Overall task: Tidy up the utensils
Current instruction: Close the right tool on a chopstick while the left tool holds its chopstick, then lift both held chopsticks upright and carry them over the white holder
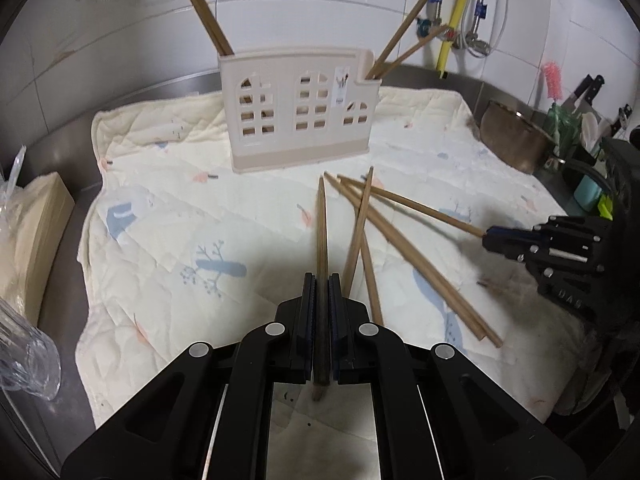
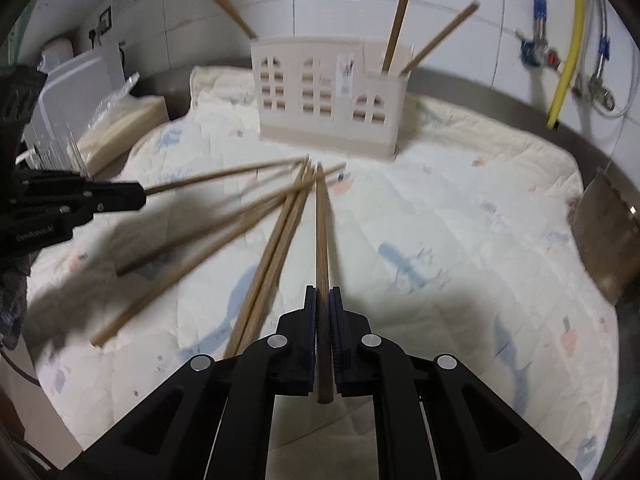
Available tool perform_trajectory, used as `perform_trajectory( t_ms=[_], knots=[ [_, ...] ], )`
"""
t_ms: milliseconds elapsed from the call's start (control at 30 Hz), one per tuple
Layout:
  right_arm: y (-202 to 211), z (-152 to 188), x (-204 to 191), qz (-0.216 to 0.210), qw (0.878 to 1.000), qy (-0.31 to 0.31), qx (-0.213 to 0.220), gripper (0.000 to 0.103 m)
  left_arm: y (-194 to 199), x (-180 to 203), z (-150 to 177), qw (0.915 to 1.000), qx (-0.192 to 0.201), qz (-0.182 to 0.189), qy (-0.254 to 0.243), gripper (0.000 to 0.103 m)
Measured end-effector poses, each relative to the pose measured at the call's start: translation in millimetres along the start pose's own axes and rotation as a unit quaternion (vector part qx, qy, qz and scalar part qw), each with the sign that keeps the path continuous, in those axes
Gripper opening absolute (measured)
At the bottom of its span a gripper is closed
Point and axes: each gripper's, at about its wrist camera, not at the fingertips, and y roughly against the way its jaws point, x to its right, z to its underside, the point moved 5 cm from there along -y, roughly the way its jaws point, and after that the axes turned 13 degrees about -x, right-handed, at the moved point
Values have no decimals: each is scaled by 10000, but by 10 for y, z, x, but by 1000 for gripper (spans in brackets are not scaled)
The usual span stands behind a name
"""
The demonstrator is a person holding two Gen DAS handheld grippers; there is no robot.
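Observation:
A beige utensil holder (image 1: 300,112) with window cut-outs stands at the back of a quilted cloth (image 1: 180,208); it also shows in the right wrist view (image 2: 328,96). Wooden chopsticks stick out of its left and right compartments. My left gripper (image 1: 321,280) is shut on a chopstick (image 1: 321,224) pointing toward the holder. My right gripper (image 2: 323,292) is shut on another chopstick (image 2: 321,224). Several loose chopsticks (image 1: 400,248) lie on the cloth between the grippers; in the right wrist view they (image 2: 264,256) lie left of my right gripper. The right gripper also appears at the right edge of the left wrist view (image 1: 486,238).
A metal pot (image 1: 512,136), knives and a brush stand at the right. A tissue pack (image 1: 28,232) and clear plastic (image 1: 24,352) sit at the left. Pipes and a yellow hose (image 1: 460,12) run down the tiled wall behind.

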Motion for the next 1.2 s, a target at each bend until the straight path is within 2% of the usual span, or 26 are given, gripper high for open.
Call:
perform_trajectory(
  t_ms=[200,400,833,1000,1133,1200],
  knots=[
    [373,-239,72,-62,9985,-70,544,6,206,5,-166,9995,303,19,19,5],
    [655,-580,150,-306,9945,-169,992,6,415,40,-432,9979,635,87,24,5],
    [1120,-1256,280,-303,9893,75,1426,6,883,-111,-1016,9924,1213,164,130,5],
    [1328,-1452,335,-270,9863,180,1617,6,1176,-170,-1250,9846,1718,165,276,5],
    [1481,-1539,361,-225,9833,228,1794,6,1373,-264,-1407,9744,2164,267,545,5],
    [1530,-1559,380,-201,9821,235,1858,6,1467,-313,-1475,9685,2389,201,680,5]
  ],
)
